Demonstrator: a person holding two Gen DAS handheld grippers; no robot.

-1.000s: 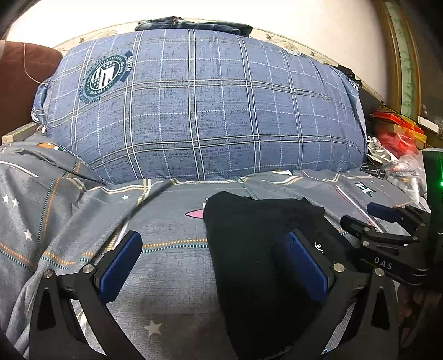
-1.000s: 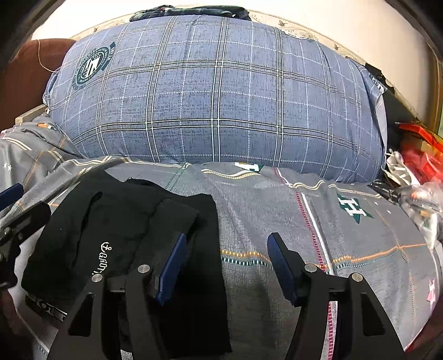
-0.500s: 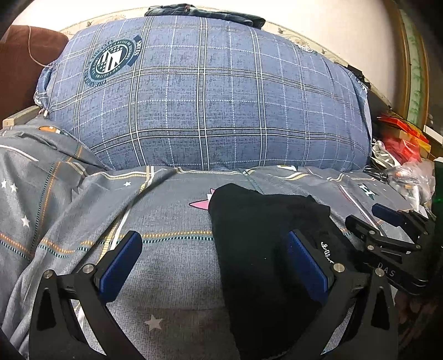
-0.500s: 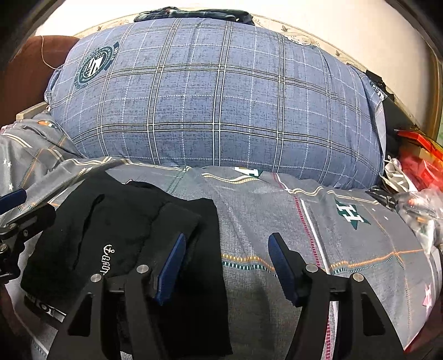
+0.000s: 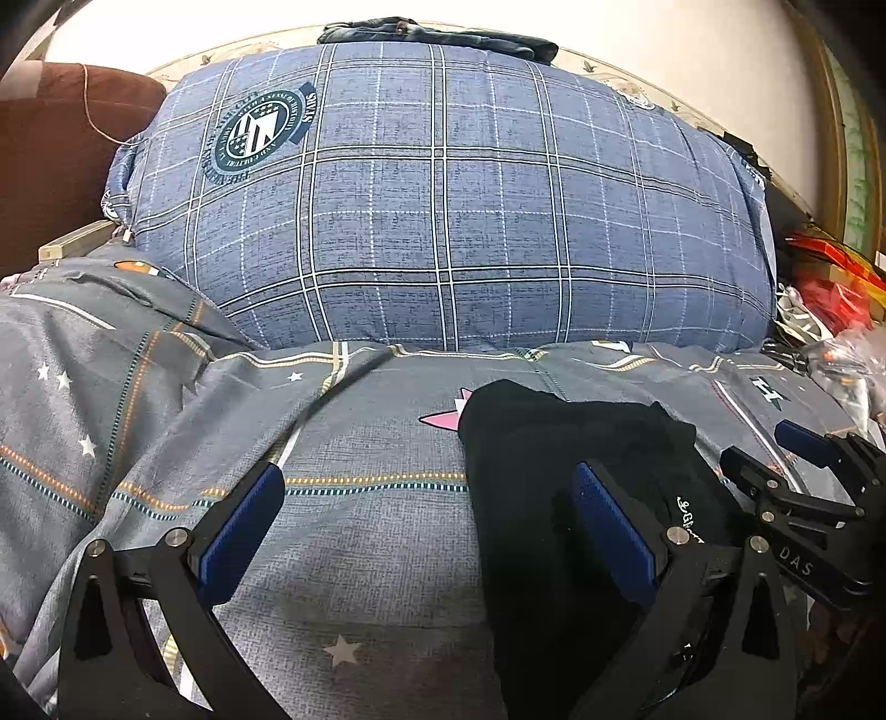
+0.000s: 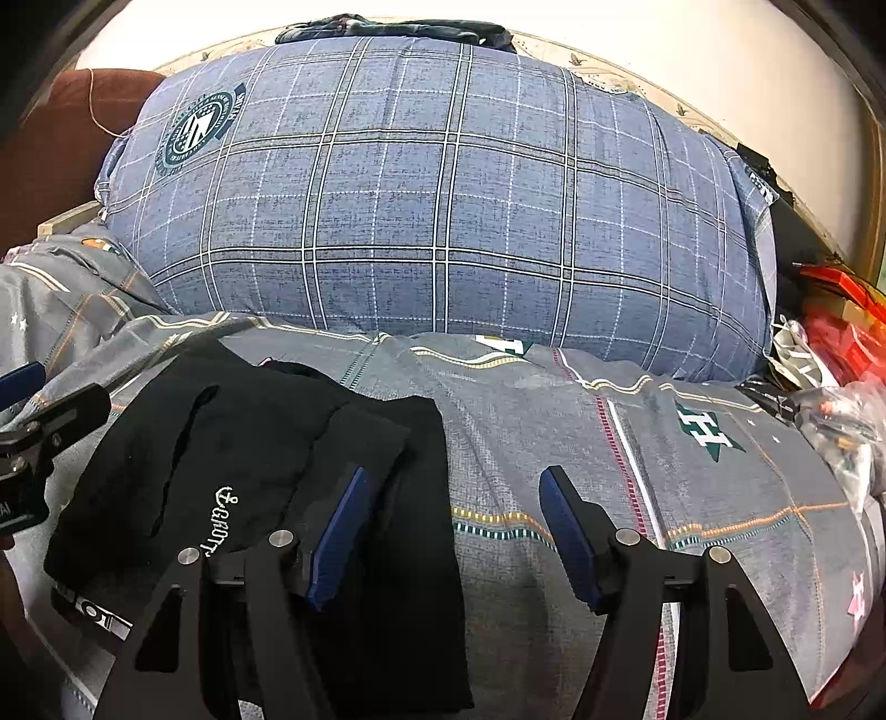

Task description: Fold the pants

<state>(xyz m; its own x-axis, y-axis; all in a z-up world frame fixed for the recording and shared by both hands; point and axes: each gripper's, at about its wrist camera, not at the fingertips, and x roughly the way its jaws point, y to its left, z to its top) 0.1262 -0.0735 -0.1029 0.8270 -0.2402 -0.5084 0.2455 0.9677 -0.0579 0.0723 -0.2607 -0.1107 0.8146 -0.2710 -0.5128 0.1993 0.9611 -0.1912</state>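
Black pants (image 6: 249,471) lie folded into a compact stack on the grey patterned bedspread (image 6: 554,421), white script lettering on top. In the left wrist view the pants (image 5: 554,471) lie at the lower right. My left gripper (image 5: 426,504) is open and empty above the bedspread (image 5: 360,543), its right finger over the pants' left edge. My right gripper (image 6: 451,509) is open and empty, its left finger over the pants' right edge. Each gripper shows at the edge of the other's view.
A large blue plaid pillow (image 5: 443,210) fills the back of the bed, with dark folded clothing (image 5: 437,36) on top. A brown cushion (image 5: 50,155) sits at the far left. Red packages and plastic bags (image 6: 841,354) crowd the right side.
Both grippers have pulled back and risen slightly from the folded pants. The pants lie still.
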